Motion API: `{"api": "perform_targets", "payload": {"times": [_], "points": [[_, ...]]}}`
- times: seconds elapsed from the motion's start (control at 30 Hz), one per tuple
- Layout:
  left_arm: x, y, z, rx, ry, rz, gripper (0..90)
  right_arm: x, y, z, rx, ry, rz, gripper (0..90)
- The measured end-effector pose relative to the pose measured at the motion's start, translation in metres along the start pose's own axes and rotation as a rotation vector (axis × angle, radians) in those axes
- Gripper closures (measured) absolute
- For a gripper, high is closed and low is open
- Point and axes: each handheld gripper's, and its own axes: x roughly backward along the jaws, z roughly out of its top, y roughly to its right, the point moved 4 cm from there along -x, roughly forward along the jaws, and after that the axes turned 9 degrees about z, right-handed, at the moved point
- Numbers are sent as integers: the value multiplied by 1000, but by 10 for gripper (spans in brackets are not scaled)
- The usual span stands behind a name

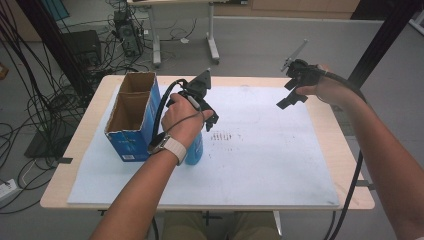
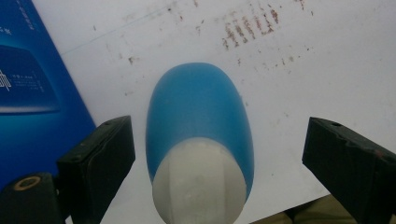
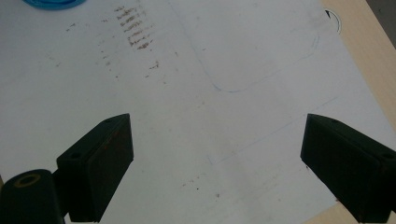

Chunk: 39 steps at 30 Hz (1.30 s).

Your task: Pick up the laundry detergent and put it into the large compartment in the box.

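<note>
**Bottle between the left jaws, not yet gripped**

The table (image 1: 90, 150) carries a white mat (image 1: 280, 160) with an open cardboard box (image 1: 131, 117) at its left. Just beside the box stands the blue bottle (image 2: 200, 119) — upright, white cap toward the camera. The left gripper (image 2: 217, 154) hangs above it, jaws wide, one on each side, neither touching. The right gripper (image 3: 217, 154) is well apart at the mat's far right — jaws wide, empty. The left is nearer; closing looks next.

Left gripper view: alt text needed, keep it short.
A blue plastic bottle with a white cap stands between the left gripper's two open black jaws, touching neither. A blue cardboard box sits at the left on the stained white mat.
</note>
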Motion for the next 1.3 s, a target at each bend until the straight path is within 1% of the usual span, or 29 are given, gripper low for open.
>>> {"api": "perform_targets", "payload": {"times": [0.1,0.2,0.43,0.57,0.83,1.03,1.17,1.3], "points": [[-1,0,0,7,0,1,97,0,0,0,3,1,1,94],[-3,-1,0,4,-6,-1,97,-1,-1,0,1,1,2,94],[-13,-2,-2,12,-15,-2,97,-4,0,-2,-2,0,7,94],[-16,-3,-1,5,-21,10,98,-5,0,-3,-5,-3,8,94],[-23,-2,-1,3,-28,12,103,-6,1,-5,-7,-2,12,94],[-28,-2,-2,-7,-36,20,120,-8,1,-6,-9,-1,16,94],[-30,-2,-2,-4,-36,19,126,-8,1,-5,-9,-1,17,94],[-31,-2,-2,-8,-41,29,135,-8,1,-5,-8,-1,17,94]]}}
